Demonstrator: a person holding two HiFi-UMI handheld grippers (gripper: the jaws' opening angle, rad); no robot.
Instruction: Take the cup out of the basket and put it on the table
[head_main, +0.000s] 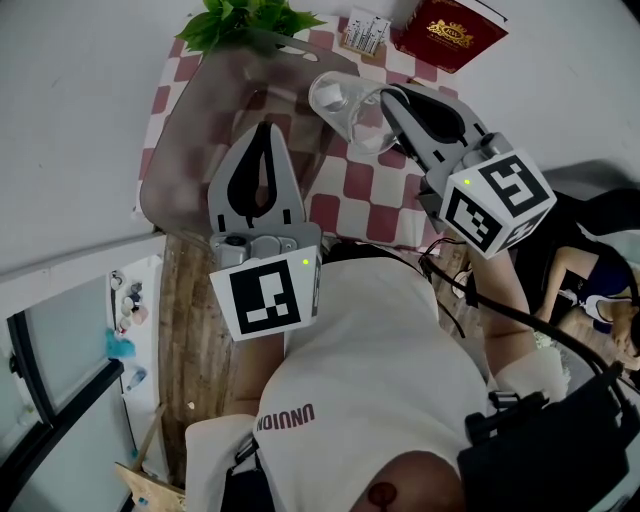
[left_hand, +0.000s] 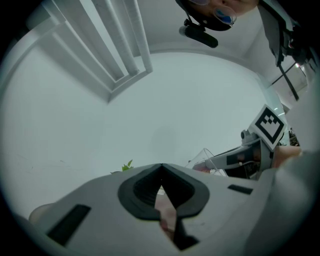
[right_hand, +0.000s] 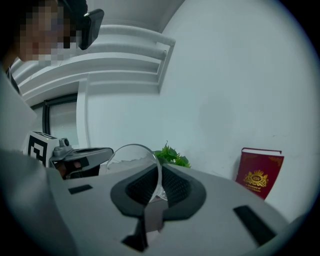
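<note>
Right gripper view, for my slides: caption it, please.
Right gripper pinching the clear cup by its rim, red book standing behind.

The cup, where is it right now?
In the head view, upper middle: the clear cup is pinched by its rim in the right gripper, at the basket's right edge.

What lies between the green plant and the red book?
A small white packet lies on the checked cloth between the green plant and the red book. The head view shows it.
</note>
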